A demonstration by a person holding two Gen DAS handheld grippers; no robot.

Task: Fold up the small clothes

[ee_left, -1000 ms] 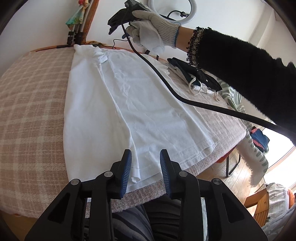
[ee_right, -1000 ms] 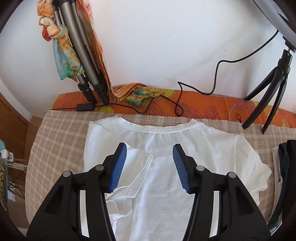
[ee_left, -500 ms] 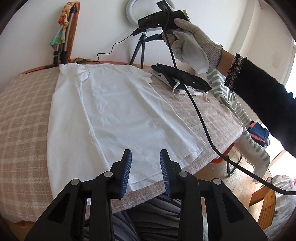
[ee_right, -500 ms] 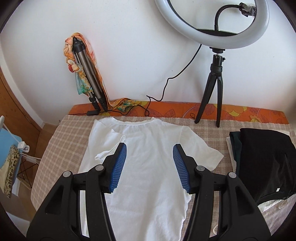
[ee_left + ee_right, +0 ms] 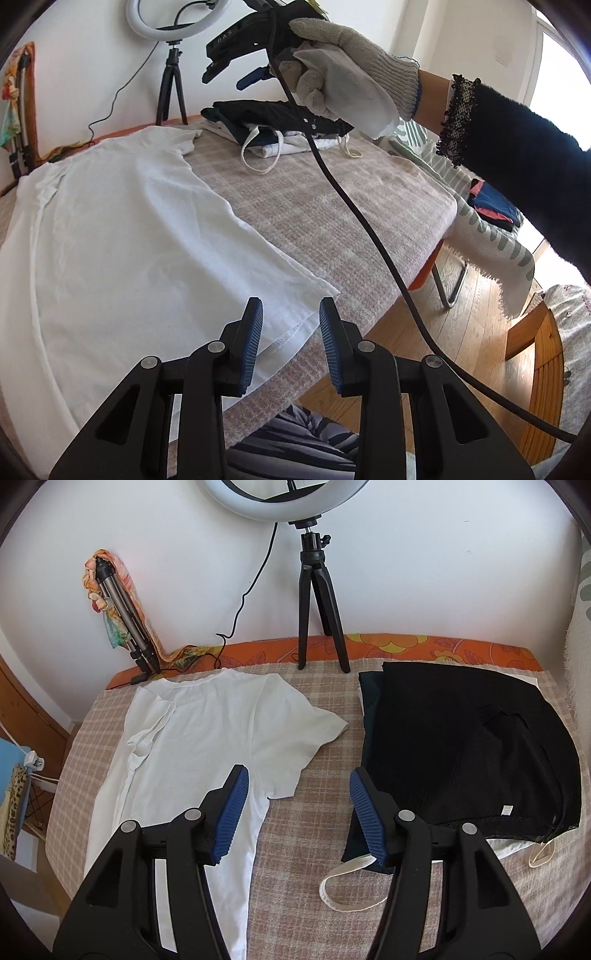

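1. The white shirt [image 5: 207, 746] lies flat on the worktop [image 5: 295, 878], collar toward the wall; 1 sleeve is folded in over the chest, the other spreads out toward the black pile.
2. In the left wrist view the shirt [image 5: 122, 243] fills the near-left part of the worktop [image 5: 325, 221], and its hem corner lies close to the worktop's front edge.
3. The left tool [image 5: 291, 314] hovers just over that hem corner. Its jaws have just been opening; they stand narrow, with nothing pinched and the pads clear of the cloth.
4. The right tool [image 5: 296, 786] hangs above bare worktop between the shirt's spread sleeve and the black pile. Its jaws have just been opening too and stand fairly wide, empty.
5. A gloved hand [image 5: 340, 70] carries the right tool [image 5: 236, 70] high over the worktop, and a black cable [image 5: 369, 236] trails down from it.
6. Beside the shirt, away from the folded sleeve, sits a pile of folded clothes [image 5: 461, 746], a black piece on top, with white loops sticking out of its near side.
7. Beyond the shirt, at the wall, a ring light [image 5: 273, 502] stands on a small tripod [image 5: 317, 605].
8. Past the shirt's collar corner, a folded tripod [image 5: 125, 616] with a bright scarf leans on the wall.
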